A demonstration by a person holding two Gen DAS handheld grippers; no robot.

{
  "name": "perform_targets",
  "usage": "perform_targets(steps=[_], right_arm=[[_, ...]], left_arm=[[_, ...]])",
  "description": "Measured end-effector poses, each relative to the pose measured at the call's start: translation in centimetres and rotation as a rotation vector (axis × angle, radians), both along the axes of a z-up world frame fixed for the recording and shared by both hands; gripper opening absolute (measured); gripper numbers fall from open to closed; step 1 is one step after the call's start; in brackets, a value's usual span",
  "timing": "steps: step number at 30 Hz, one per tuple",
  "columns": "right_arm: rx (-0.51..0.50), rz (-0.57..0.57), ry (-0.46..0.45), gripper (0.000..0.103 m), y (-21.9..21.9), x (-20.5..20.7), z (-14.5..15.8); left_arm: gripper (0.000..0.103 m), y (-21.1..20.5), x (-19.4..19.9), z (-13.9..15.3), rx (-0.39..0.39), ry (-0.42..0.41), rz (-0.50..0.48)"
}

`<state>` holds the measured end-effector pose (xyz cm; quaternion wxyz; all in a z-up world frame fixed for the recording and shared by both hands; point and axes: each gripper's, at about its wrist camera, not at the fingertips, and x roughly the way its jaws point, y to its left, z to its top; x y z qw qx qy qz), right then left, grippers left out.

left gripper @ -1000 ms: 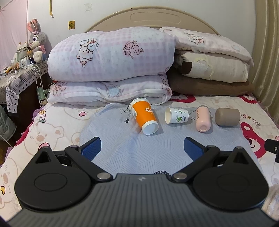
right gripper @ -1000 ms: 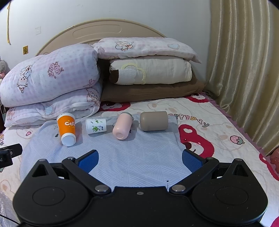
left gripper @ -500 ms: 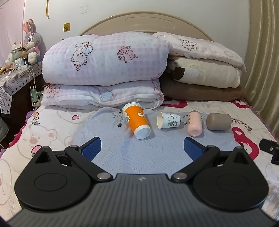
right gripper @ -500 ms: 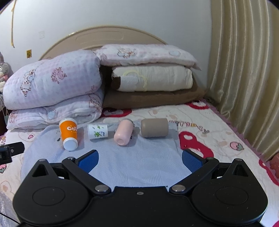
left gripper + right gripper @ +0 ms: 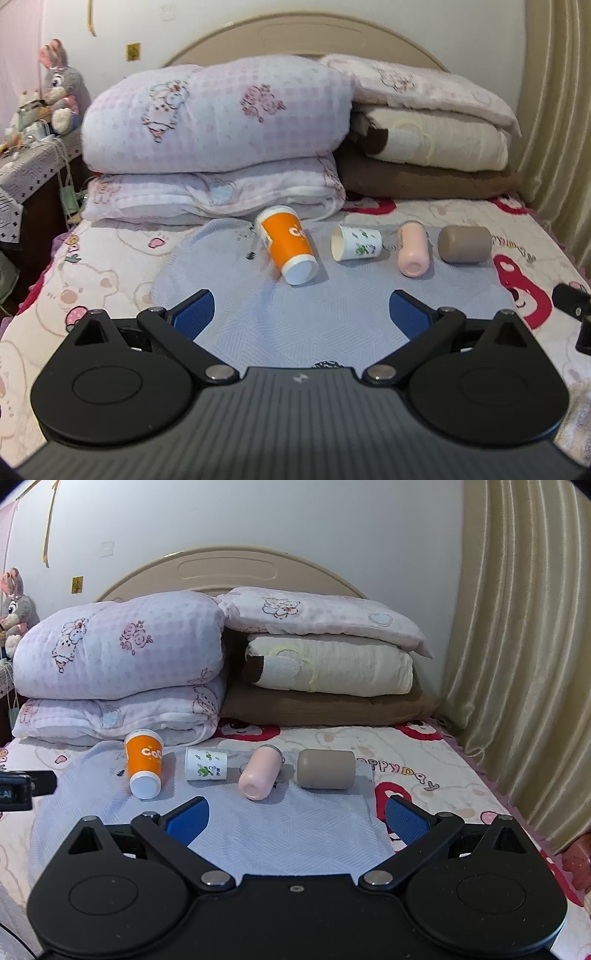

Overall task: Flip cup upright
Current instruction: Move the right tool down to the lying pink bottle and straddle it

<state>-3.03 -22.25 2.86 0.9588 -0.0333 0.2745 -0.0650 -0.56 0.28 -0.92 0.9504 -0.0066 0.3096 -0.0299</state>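
Left wrist view: the left gripper point(image 5: 300, 308) fills the lower frame, its blue-padded fingers point(image 5: 194, 312) spread wide and holding nothing. Beyond it a pale blue cloth point(image 5: 325, 314) covers part of a bed with a bear-print sheet. Four cups lie on their sides in a row along the cloth's far edge. From left to right they are an orange paper cup point(image 5: 288, 243) with its white base toward the camera, a small white cup point(image 5: 356, 243) with its mouth facing left, a pink cup point(image 5: 412, 249) and a taupe cup point(image 5: 464, 244). None touches its neighbour. Folded quilts point(image 5: 218, 122) are stacked behind them.

Right wrist view: the right gripper point(image 5: 295, 814) is likewise wide apart and empty, hovering over the near part of the cloth point(image 5: 280, 834). The same row shows — orange paper cup point(image 5: 143, 762) at far left, small white cup point(image 5: 205, 763), pink cup point(image 5: 258, 777) angled with one end toward the camera, and taupe cup point(image 5: 325, 769) lying crosswise, nearest this gripper's side. A curtain point(image 5: 517, 664) hangs at right.

No cup is grasped yet, so the step in hand looks like the approach. To do it well, I would pick one cup and close across its round wall near the middle, gently — paper walls likely crush. Rotate it until the open mouth faces up, then set it down slowly, since the soft bedding may let it tip.
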Motion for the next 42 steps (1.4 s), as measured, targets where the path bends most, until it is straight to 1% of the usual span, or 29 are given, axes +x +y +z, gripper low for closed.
perform_targets(steps=[3,6,7,10,13,15,16,18,20,23,25,27,28,29,30,31,32,33,34,35,36,37,39,41,42], right_arm=[[0.042,0.064,-0.047,0.103,-0.9,0.5,0.3],[0.161,0.142,-0.105,0.103,-3.1,1.7,1.1],[0.194,0.173,-0.098,0.103,-3.6,2.3,1.4],[0.227,0.215,-0.067,0.103,-4.4,4.8,1.9],[0.239,0.293,0.008,0.102,-4.8,7.8,1.4],[0.298,0.336,0.09,0.102,-5.1,10.5,0.5],[0.337,0.347,0.137,0.1,-5.4,12.1,-0.2],[0.402,0.35,0.223,0.093,-5.8,14.7,-1.9],[0.428,0.344,0.284,0.092,-5.6,16.3,-3.4],[0.43,0.343,0.33,0.092,-5.2,17.8,-5.3],[0.468,0.328,0.358,0.092,-5.6,19.5,-6.6],[0.507,0.283,0.395,0.09,-6.4,21.7,-8.0],[0.517,0.27,0.404,0.086,-6.7,22.8,-8.7],[0.524,0.254,0.415,0.079,-7.2,23.7,-9.3],[0.533,0.244,0.433,0.076,-7.4,24.7,-10.0],[0.56,0.235,0.451,0.075,-7.6,25.5,-10.7],[0.597,0.227,0.464,0.074,-7.8,26.3,-11.4],[0.625,0.218,0.468,0.074,-8.0,26.8,-12.0],[0.626,0.203,0.462,0.074,-8.1,27.3,-12.5],[0.6,0.186,0.448,0.073,-8.1,27.6,-13.0],[0.584,0.172,0.428,0.072,-8.1,27.6,-13.3],[0.577,0.167,0.407,0.071,-8.2,27.6,-13.8],[0.593,0.171,0.366,0.071,-8.6,27.5,-15.1],[0.612,0.18,0.35,0.071,-9.0,27.8,-16.2],[0.609,0.179,0.343,0.071,-9.0,28.1,-16.7]], left_arm=[[0.103,-0.2,1.8,0.3,0.007,0.024,-0.031],[0.103,-0.5,4.3,0.9,-0.02,0.056,-0.094],[0.103,-0.5,5.3,1.0,-0.036,0.068,-0.109],[0.103,-1.3,8.0,1.2,-0.059,0.085,-0.15],[0.102,-2.6,11.2,0.9,-0.061,0.107,-0.178],[0.102,-3.8,13.5,0.5,-0.05,0.119,-0.192],[0.102,-4.5,14.8,0.1,-0.046,0.131,-0.202],[0.102,-5.5,17.1,-0.9,-0.043,0.15,-0.225],[0.101,-6.4,19.0,-2.2,-0.026,0.16,-0.232],[0.101,-6.9,21.6,-4.0,-0.034,0.188,-0.228],[0.1,-6.8,23.3,-4.9,-0.076,0.211,-0.219],[0.098,-6.6,24.9,-5.7,-0.138,0.241,-0.221],[0.098,-6.6,25.8,-6.2,-0.186,0.272,-0.234],[0.096,-6.6,26.6,-6.7,-0.224,0.302,-0.243],[0.095,-6.8,27.4,-7.2,-0.255,0.327,-0.248],[0.095,-7.1,28.0,-7.7,-0.265,0.338,-0.25],[0.095,-7.6,28.5,-8.1,-0.259,0.339,-0.255],[0.093,-8.1,28.9,-8.5,-0.243,0.338,-0.26],[0.092,-8.6,29.3,-9.0,-0.232,0.338,-0.263],[0.088,-9.1,29.7,-9.5,-0.233,0.342,-0.267],[0.086,-9.4,30.0,-10.0,-0.245,0.347,-0.275],[0.085,-9.6,30.3,-10.6,-0.264,0.352,-0.281],[0.082,-10.2,30.7,-11.5,-0.277,0.353,-0.288],[0.078,-10.7,30.8,-12.3,-0.279,0.344,-0.287],[0.074,-11.0,31.0,-12.7,-0.285,0.344,-0.292]])
